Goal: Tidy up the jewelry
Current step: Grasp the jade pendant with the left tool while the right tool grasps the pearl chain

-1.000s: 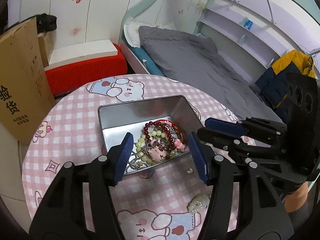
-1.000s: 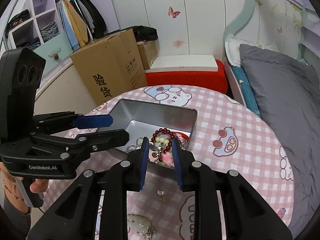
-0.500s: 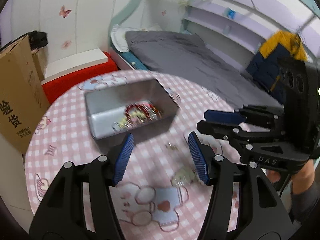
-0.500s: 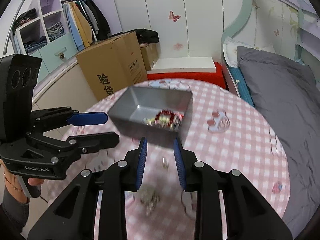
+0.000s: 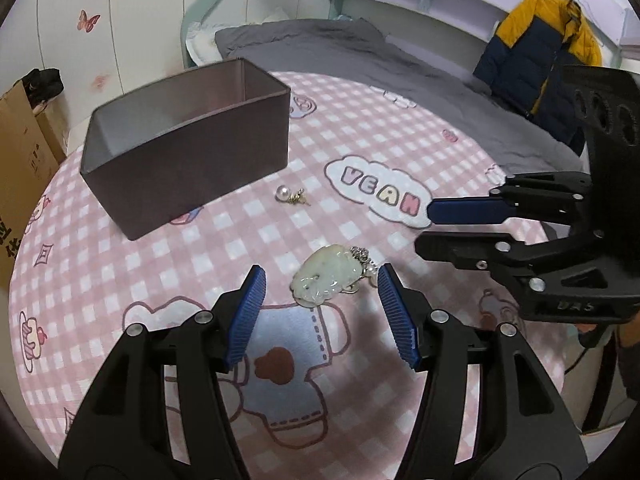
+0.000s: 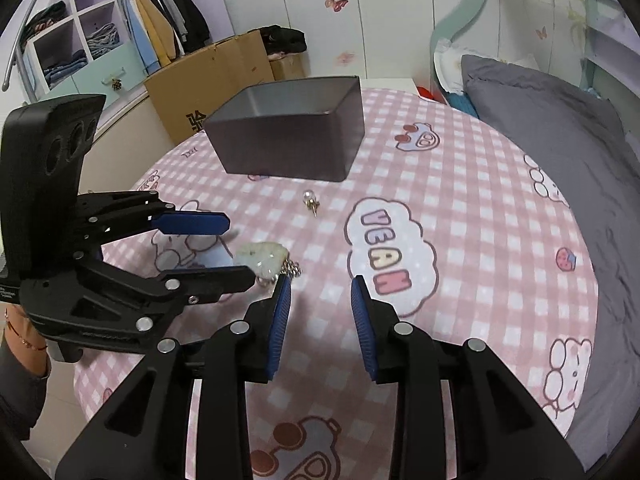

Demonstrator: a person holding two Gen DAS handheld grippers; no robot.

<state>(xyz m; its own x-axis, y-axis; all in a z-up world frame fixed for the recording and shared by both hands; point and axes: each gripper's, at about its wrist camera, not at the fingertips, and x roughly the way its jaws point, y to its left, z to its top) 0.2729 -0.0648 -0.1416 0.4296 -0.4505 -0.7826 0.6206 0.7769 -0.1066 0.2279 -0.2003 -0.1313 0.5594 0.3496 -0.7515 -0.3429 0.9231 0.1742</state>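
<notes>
Both hand-held grippers are angled steeply down over a round table (image 5: 120, 264) covered in pink checked cloth. The left gripper (image 5: 320, 292) is held spread, nothing clamped, its blue pads flanking a pale jade pendant (image 5: 326, 278) that lies flat on the cloth with a short chain at its right side. The right gripper (image 6: 320, 300) is seen just beside it, its jaws opening over bare cloth, nothing between them. A pearl earring (image 6: 310, 201) is left lying between the pendant and a grey metal box (image 6: 292, 148), which is set toward the table's far edge. Open cloth is shown to the right, where a grey bed (image 6: 560, 128) borders the table.
</notes>
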